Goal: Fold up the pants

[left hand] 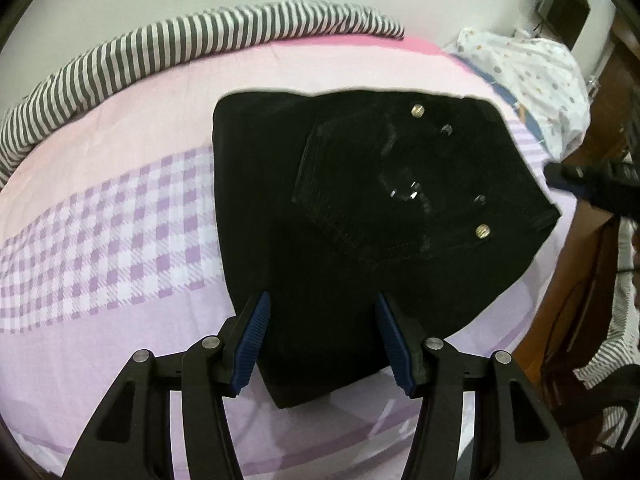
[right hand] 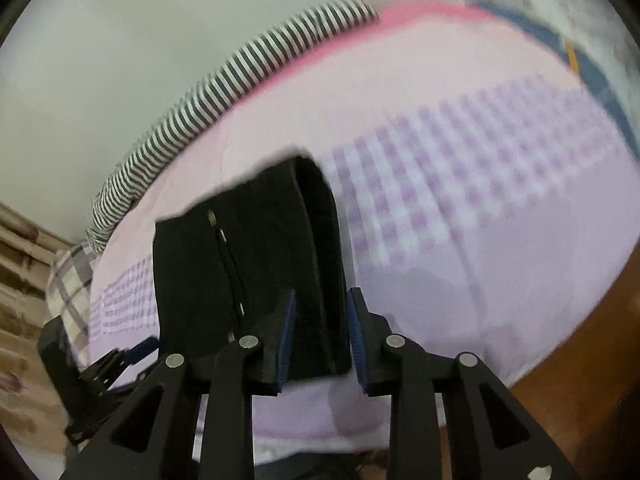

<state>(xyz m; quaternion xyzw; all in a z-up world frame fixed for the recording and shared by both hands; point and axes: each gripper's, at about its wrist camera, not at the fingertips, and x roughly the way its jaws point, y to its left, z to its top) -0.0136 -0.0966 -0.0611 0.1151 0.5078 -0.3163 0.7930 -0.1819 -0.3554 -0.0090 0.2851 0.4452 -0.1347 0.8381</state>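
Observation:
Black pants [left hand: 360,208] lie folded into a compact bundle on the pink and purple checked bed sheet [left hand: 120,240], back pocket and metal rivets facing up. My left gripper [left hand: 323,312] is open, its blue pads above the bundle's near edge with nothing between them. In the right wrist view the pants [right hand: 248,264] show edge-on with stacked layers. My right gripper [right hand: 320,312] has its blue pads on either side of the thick folded edge, with a small gap; whether they press it is unclear. The right gripper also shows at the left view's right edge [left hand: 592,180].
A grey-striped blanket [left hand: 160,48] is rolled along the bed's far side by the wall. A white patterned quilt [left hand: 532,76] lies at the right end. The bed's wooden edge and floor [left hand: 580,300] are to the right. A plaid cloth [right hand: 68,280] lies at the left.

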